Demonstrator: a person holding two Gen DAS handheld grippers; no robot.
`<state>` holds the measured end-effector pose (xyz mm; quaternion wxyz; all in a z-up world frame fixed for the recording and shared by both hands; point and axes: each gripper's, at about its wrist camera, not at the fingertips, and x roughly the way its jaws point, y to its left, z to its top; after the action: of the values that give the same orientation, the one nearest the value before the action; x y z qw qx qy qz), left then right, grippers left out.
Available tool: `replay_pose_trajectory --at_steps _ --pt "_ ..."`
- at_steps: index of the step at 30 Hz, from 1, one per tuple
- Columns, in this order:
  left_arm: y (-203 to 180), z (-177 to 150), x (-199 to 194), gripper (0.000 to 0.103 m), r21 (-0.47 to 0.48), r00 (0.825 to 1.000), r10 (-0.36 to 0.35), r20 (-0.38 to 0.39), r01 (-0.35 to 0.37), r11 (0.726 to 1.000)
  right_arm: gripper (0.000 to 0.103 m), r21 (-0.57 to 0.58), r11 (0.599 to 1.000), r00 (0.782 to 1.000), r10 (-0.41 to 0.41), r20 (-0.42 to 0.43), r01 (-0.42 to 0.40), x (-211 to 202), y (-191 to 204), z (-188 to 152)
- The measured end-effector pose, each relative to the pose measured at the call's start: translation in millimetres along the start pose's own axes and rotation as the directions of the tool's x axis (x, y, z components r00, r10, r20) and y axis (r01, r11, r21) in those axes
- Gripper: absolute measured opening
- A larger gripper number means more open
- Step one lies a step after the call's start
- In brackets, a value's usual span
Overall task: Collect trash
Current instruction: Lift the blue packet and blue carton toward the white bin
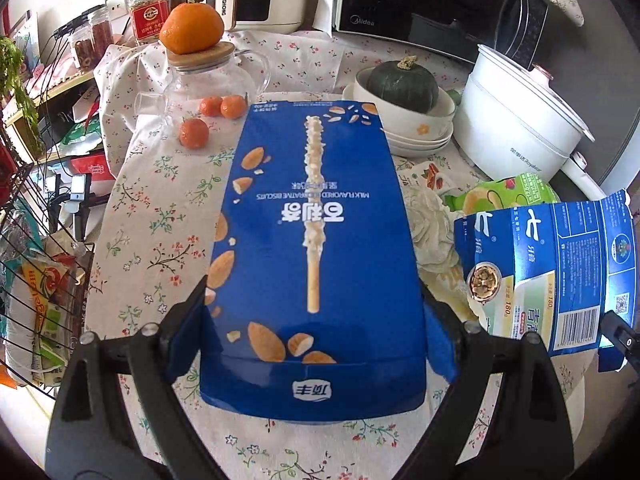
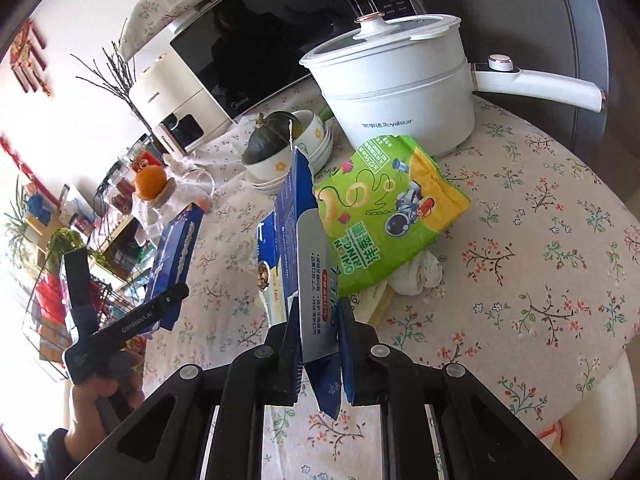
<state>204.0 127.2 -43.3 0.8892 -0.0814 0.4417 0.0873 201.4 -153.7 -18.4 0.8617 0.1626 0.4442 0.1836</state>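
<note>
The fingers of the left gripper stand wide and clamp the long blue cardboard biscuit-stick box by its two side walls, with the box clear of the flowered bench cloth. The fingers of the right gripper are nearly shut on the lower edge of a torn blue-and-white foil snack bag, which stands up between them (its ragged top flaps loose). So two pieces of trash are in hand, by my reading picked up but not yet dropped anywhere; no bin shows in either view. Just beyond the bag, the green-and-yellow onion-ring packet and a crumpled white tissue lie on the bench, uncollected. Farther back stand the white electric pot, the bowls holding a dark green squash, and the glass teapot under an orange.
</note>
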Motion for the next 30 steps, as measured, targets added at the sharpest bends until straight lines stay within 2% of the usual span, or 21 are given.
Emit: replay_pose_trajectory --at_steps 7,13,19,25,30 --pt "-14 -18 -37 0.091 0.075 0.998 -0.058 0.026 0.056 0.996 0.013 -0.026 0.997 0.997 0.072 0.027 -0.071 -38 6 -9" --pt "-33 -43 -58 0.091 0.165 0.994 -0.105 0.02 0.1 0.981 0.013 -0.062 0.998 0.997 0.032 0.068 -0.027 -77 1 -21" --pt "-56 -68 -70 0.091 0.237 0.988 -0.153 -0.01 0.151 0.96 0.013 -0.036 0.999 0.996 -0.033 0.088 0.036 -114 -25 -38" --pt "-86 -91 -81 0.091 0.328 0.978 -0.202 -0.052 0.208 0.921 0.013 0.024 0.994 0.989 -0.11 0.095 0.108 -148 -59 -53" --pt "-117 -115 -89 0.091 0.438 0.967 -0.233 -0.102 0.254 0.862 0.013 0.077 0.984 0.981 -0.17 0.095 0.163 -173 -87 -66"
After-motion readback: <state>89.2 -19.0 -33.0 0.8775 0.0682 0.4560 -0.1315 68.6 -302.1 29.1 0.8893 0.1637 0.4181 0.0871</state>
